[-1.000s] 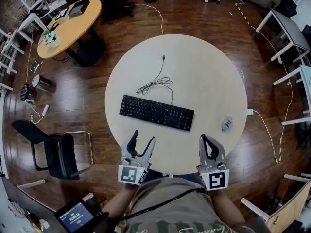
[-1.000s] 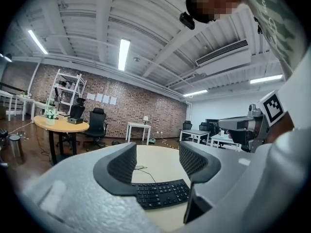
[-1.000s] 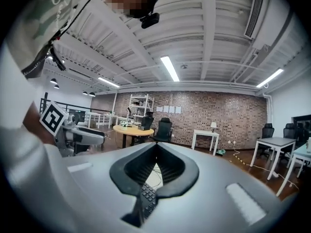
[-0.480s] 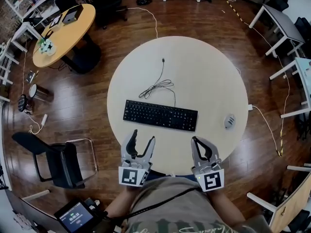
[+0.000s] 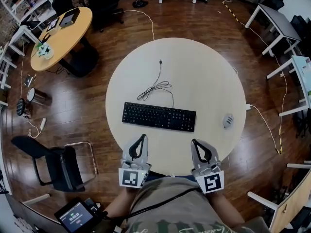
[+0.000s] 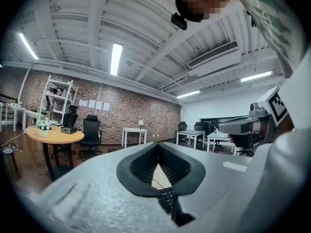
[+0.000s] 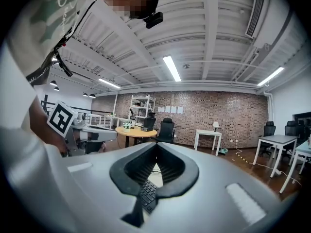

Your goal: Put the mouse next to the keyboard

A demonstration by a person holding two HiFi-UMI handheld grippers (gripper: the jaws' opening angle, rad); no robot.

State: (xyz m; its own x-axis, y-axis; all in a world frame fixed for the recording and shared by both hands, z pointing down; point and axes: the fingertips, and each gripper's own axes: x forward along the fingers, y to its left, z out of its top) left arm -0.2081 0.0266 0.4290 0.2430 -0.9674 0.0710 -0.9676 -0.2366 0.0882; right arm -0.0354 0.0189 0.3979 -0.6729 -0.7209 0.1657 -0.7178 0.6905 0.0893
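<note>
A black keyboard (image 5: 159, 116) lies across the middle of the round pale table (image 5: 204, 76). Its cable (image 5: 156, 84) coils behind it. The grey mouse (image 5: 227, 121) rests near the table's right edge, well apart from the keyboard's right end. My left gripper (image 5: 144, 137) hovers over the near edge, in front of the keyboard's left half. Its jaws are closing, tips meeting, nothing between them. My right gripper (image 5: 195, 142) is shut and empty, in front of the keyboard's right end, left of the mouse. Both gripper views show keyboard keys (image 6: 165, 195) (image 7: 147, 193) through the jaw loops.
A white cable (image 5: 265, 123) trails off the table's right side across the wooden floor. A black chair (image 5: 58, 161) stands at the left, with an orange round table (image 5: 60, 33) behind it. White desks (image 5: 277, 21) line the right side.
The left gripper's jaws have gone from spread apart to closed. The right gripper shifted a little to the left and stayed shut. Keyboard and mouse have not moved.
</note>
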